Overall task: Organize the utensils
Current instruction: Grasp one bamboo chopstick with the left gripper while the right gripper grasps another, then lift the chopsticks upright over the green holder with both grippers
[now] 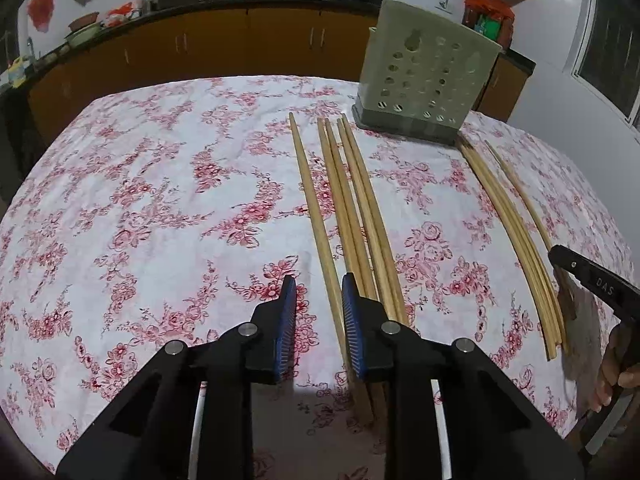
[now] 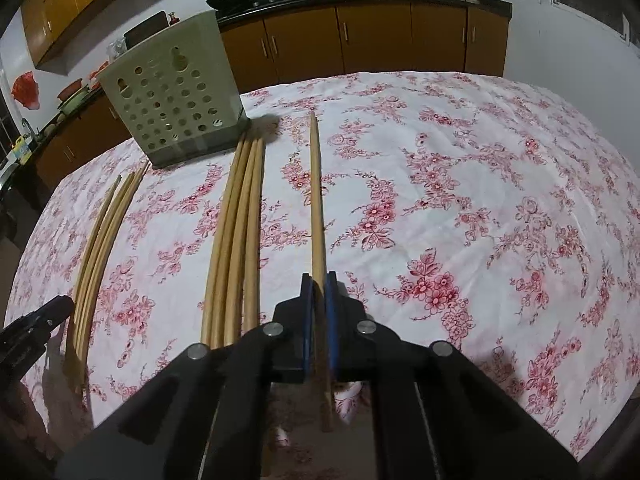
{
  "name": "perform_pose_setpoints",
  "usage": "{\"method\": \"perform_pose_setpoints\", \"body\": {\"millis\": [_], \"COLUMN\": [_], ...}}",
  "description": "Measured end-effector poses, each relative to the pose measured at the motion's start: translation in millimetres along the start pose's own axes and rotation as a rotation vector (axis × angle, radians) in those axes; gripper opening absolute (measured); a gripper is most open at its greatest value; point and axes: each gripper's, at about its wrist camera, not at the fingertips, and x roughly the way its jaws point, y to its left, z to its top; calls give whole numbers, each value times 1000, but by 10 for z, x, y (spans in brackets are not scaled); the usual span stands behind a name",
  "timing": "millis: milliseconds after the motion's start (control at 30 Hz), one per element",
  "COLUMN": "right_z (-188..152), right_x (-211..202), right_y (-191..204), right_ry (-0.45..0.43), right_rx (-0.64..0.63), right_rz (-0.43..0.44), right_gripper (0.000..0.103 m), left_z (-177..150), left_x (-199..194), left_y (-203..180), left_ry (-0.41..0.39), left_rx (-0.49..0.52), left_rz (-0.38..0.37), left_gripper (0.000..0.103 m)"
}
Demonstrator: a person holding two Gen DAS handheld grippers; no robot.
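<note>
Barely begun: all chopsticks (image 1: 352, 200) lying on surface (image 1: 160, 200), none visible in holder (image 1: 424, 80). Right gripper (image 2: 319, 292) clamped on lone chopstick (image 2: 317, 200); left gripper (image 1: 319, 300) narrowly apart around another, not yet pinching.

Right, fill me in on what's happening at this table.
A person holds a gripper in each hand over a table with a flowered cloth. The right gripper is shut on a lone chopstick near its close end. The left gripper has another chopstick between its jaws, which are not yet clamped on it. More chopsticks lie on the cloth. The perforated holder stands upright at the far side.
</note>
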Motion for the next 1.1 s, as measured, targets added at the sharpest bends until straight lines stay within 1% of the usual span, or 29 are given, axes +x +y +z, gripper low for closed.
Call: {"method": "perform_pose_setpoints", "body": {"millis": [67,133,167,233,333,567,767,933,1033,1100], "right_z": [1,0,-1,6,52,208,185,181,174,177], "right_x": [-1,-1,-1,7,41,145,156,148,133,84], "right_y": [7,11,19,44,86,29,39,7,28,15], "right_ry": [0,1,1,2,6,-4,-32,-32,-32,-35], "right_rx": [-2,-5,-10,-25,-48,-39,-53,-36,-55,-49], "right_rz": [-1,0,2,0,-10,-40,-59,-44,-52,-41], "right_gripper": [8,9,10,10,9,8,8,8,8,8], "left_z": [3,24,35,70,141,242,217,209,204,205], "left_x": [24,52,64,96,156,217,191,173,171,163], "left_y": [-22,-38,-33,-5,77,289,271,289,282,277], "left_ry": [6,11,14,21,23,4,-12,-13,-13,-7], "left_rx": [15,31,35,38,33,7,17,-4,-3,4], "left_rz": [17,33,38,48,61,89,97,81,79,76], "left_gripper": [19,16,13,8,8,8,8,8,8,8]}}
